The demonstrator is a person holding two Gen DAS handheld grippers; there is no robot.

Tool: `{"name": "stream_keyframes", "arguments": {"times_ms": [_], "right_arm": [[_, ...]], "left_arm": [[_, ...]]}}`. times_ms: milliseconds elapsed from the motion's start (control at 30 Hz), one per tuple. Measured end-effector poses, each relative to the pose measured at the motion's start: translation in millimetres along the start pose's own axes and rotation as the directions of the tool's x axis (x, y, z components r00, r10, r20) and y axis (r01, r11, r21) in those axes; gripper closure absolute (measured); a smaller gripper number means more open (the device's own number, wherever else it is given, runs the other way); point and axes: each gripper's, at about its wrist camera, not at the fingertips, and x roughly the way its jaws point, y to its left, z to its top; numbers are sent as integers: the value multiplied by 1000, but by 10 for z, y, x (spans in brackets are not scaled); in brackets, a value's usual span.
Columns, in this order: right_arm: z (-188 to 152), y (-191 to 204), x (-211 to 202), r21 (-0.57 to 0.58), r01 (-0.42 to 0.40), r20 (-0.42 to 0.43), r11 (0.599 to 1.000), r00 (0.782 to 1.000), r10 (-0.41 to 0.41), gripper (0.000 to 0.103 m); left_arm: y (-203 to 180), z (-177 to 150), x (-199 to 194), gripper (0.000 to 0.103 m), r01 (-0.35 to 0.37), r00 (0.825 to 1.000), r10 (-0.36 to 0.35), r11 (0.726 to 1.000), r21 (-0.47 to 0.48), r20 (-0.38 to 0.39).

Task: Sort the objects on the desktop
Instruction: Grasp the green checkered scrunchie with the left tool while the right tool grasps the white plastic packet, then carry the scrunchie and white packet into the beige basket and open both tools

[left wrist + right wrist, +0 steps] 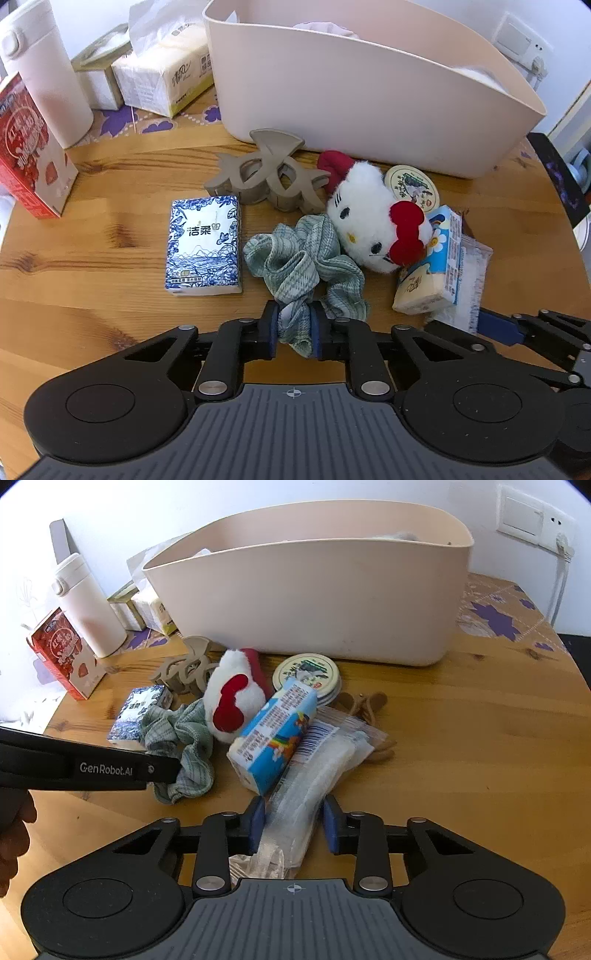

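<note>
A green checked scrunchie point(303, 266) lies on the wooden table point(92, 258), and my left gripper point(293, 328) is shut on its near fold. The same scrunchie point(181, 738) shows in the right wrist view under the left gripper's black finger point(110, 768). My right gripper point(293, 823) is shut on the near end of a clear plastic packet point(314, 771), with both blue pads against its sides. A blue cartoon tissue pack point(275, 734) lies partly on that packet. Behind stands a cream bin point(369, 103) with some items inside.
A white plush cat head point(369, 221), a beige hair claw point(266, 177), a round tin point(412, 186) and a blue-and-white tissue pack point(203, 247) crowd the bin's front. A red carton point(26, 155), a white bottle point(44, 74) and tissue packs point(166, 74) stand at the back left.
</note>
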Motion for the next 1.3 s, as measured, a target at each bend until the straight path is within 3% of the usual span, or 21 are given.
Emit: {"name": "stream_keyframes", "arguments": {"times_ms": [867,1300], "right_arm": [[-398,-112,-721,66,-18,88,998,996,12,79],[-225,-60,-1150,34,-39,211,999,977,31,79]], "left_arm": [[110,-383,-584,90,21,998,-23,999,37,50],[75,-321,-1042,90,50,986,-66,994,102,153]]}}
